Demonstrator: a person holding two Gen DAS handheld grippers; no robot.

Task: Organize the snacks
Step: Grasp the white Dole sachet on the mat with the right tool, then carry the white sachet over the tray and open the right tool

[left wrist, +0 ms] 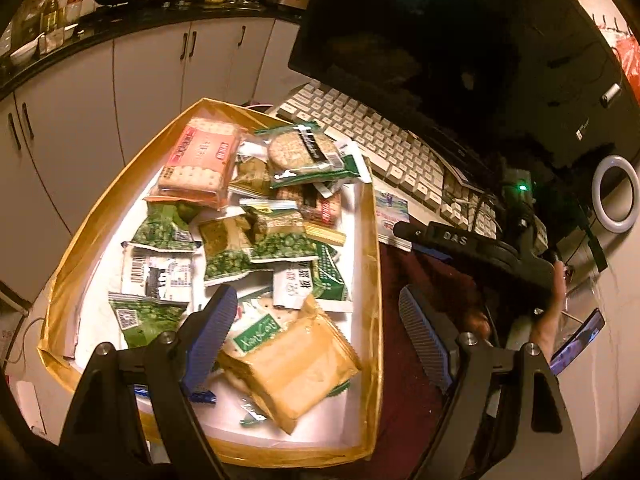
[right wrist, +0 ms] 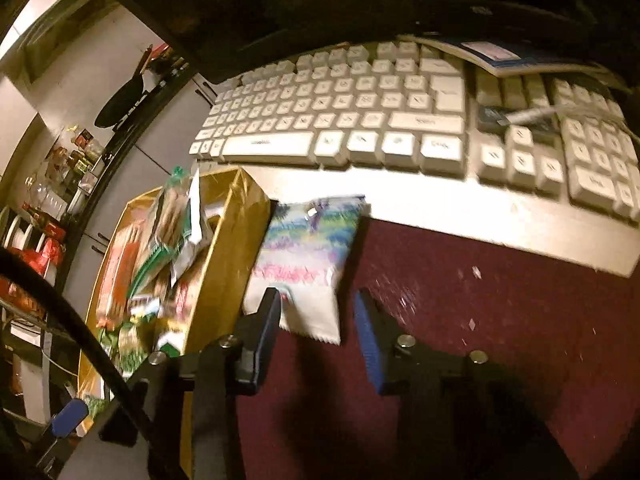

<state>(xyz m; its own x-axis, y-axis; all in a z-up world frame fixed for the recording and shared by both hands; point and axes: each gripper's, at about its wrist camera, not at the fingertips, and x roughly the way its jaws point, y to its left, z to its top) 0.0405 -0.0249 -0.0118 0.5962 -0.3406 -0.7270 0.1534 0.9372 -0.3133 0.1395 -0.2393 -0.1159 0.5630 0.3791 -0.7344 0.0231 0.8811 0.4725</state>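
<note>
A gold-rimmed box [left wrist: 372, 240] with a white floor holds several snack packets: green pea bags [left wrist: 280, 240], a pink cracker pack [left wrist: 198, 160] and a tan packet [left wrist: 296, 364]. My left gripper [left wrist: 320, 336] hangs open over the box's near end, and the tan packet lies below between its blue pads. Beside the box's right wall, a white packet with colourful print [right wrist: 308, 256] lies on the dark red surface. My right gripper [right wrist: 318, 332] stands narrowly open around its near edge; the left pad is at the packet's corner, the right pad apart from it. A hand [left wrist: 552, 308] holds that gripper.
A white keyboard [right wrist: 360, 120] lies just behind the packet and the box, under a black monitor [left wrist: 440, 40]. A ring light [left wrist: 616, 196] and a phone [left wrist: 580, 336] are at the right. Kitchen cabinets [left wrist: 140, 80] and a cluttered counter run behind on the left.
</note>
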